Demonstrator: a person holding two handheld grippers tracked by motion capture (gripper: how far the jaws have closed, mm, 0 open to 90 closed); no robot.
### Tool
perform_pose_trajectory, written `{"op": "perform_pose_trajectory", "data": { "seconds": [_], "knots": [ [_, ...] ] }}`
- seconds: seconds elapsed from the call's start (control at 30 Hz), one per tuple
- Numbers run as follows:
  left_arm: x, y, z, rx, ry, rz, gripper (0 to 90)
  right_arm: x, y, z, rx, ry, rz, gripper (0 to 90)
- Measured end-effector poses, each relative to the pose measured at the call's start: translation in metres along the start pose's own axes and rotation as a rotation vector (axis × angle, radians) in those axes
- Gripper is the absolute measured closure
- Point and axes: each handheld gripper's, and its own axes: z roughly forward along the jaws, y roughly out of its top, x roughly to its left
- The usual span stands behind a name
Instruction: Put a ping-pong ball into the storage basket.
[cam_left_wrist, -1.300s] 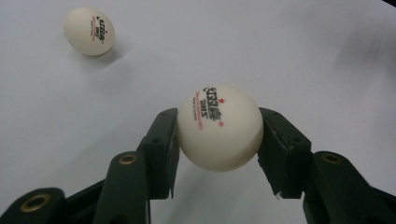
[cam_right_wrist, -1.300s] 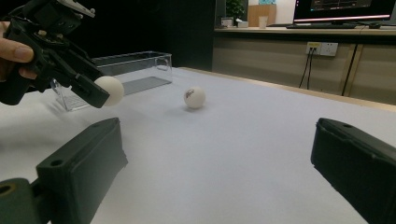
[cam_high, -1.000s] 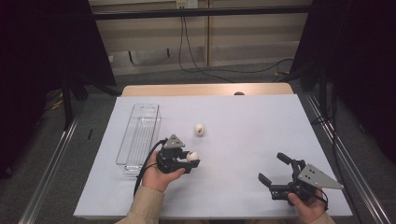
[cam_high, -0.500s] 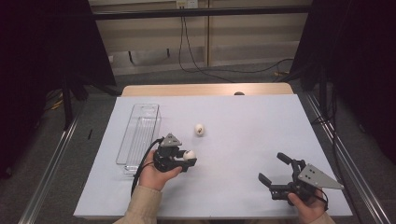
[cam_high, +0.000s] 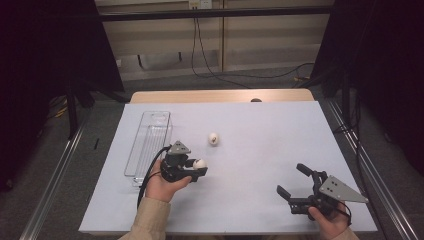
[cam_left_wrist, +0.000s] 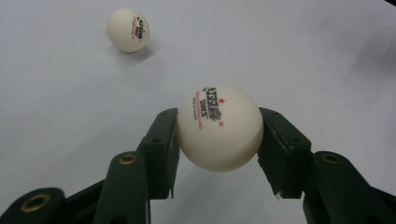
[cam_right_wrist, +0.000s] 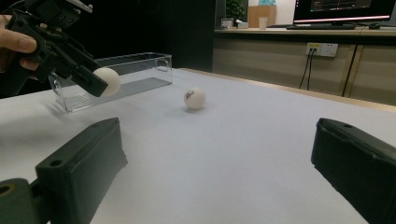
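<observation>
Red-starred ball (cam_left_wrist: 219, 127) between left jaws

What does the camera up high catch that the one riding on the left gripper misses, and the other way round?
High view alone: the whole white table, a clear plastic tray at its left, the left gripper seen from outside, and the right gripper with jaws wide apart and nothing between them.

Left gripper view alone: black and red print with a small star on the held ball, and both pads pressed against its sides.

Both: the held ball and a second loose ball lying on the table beyond it.
</observation>
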Motion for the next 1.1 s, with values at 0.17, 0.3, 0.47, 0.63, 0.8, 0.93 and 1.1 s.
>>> {"op": "perform_pose_trajectory", "data": {
  "seconds": [0.17,0.3,0.47,0.63,0.8,0.93,1.1],
  "knots": [
    [0.002,0.001,-0.002,-0.001,0.006,-0.005,51.0,0.0,0.0,0.0,0.0,-0.001,0.0,1.8],
    [0.003,0.001,-0.003,-0.004,0.011,-0.013,51.0,0.0,0.0,0.0,0.0,-0.001,0.001,1.9],
    [0.005,0.002,-0.006,-0.004,0.017,-0.013,51.0,0.0,0.0,0.0,-0.001,0.0,0.0,1.8],
    [0.008,0.003,-0.01,-0.011,0.026,-0.02,51.0,0.0,0.0,0.0,-0.001,-0.001,0.002,1.9],
    [0.009,0.004,-0.014,-0.014,0.03,-0.022,51.0,0.0,0.0,0.0,-0.002,-0.001,0.002,1.9],
    [0.011,0.005,-0.016,-0.016,0.033,-0.025,51.0,0.0,0.0,0.0,-0.002,-0.001,0.001,1.9],
    [0.012,0.004,-0.016,-0.014,0.037,-0.028,51.0,0.0,0.0,0.0,-0.002,0.0,0.002,1.9]
  ]
}}
